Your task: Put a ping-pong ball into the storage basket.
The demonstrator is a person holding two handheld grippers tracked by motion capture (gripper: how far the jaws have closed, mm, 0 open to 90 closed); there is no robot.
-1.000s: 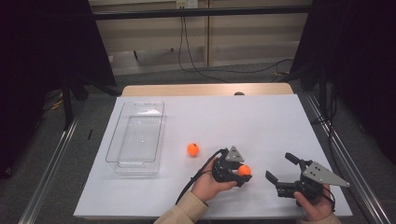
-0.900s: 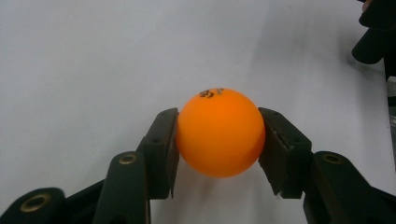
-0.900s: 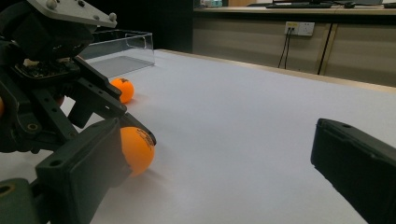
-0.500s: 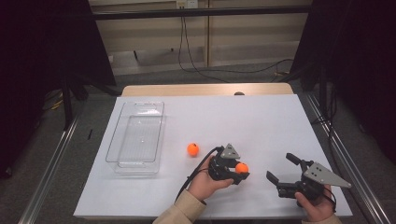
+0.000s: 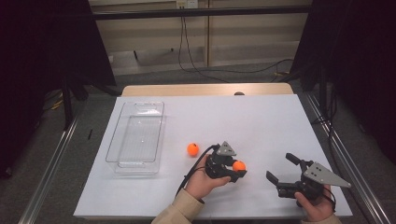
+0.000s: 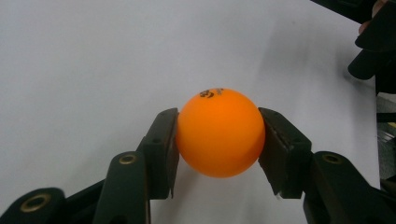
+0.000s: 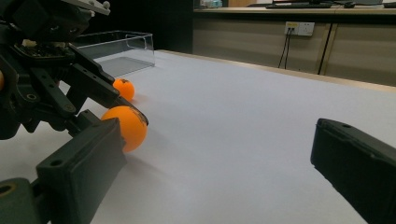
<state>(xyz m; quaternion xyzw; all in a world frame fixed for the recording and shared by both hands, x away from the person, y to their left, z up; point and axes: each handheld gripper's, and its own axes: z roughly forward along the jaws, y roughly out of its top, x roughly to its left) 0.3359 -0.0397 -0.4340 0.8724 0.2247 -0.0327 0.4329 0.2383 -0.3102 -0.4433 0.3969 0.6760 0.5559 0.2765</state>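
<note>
Since a second ago, the left hand-held gripper [image 5: 236, 171], clamped on an orange ball [image 5: 239, 165] low in the frame's centre, has edged left toward the clear bin [image 5: 136, 138]; right hand-held gripper [image 5: 283, 170] stays open.

The left gripper [image 5: 237, 171], clamped on the orange ball [image 5: 239, 165], sits slightly nearer 9 o'clock on the bench [image 5: 261, 121] than a second ago.

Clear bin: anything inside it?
Nothing visible inside the bin; its bare ridged floor shows through. One orange ball lies outside on the table, another ball in the left claw.
</note>
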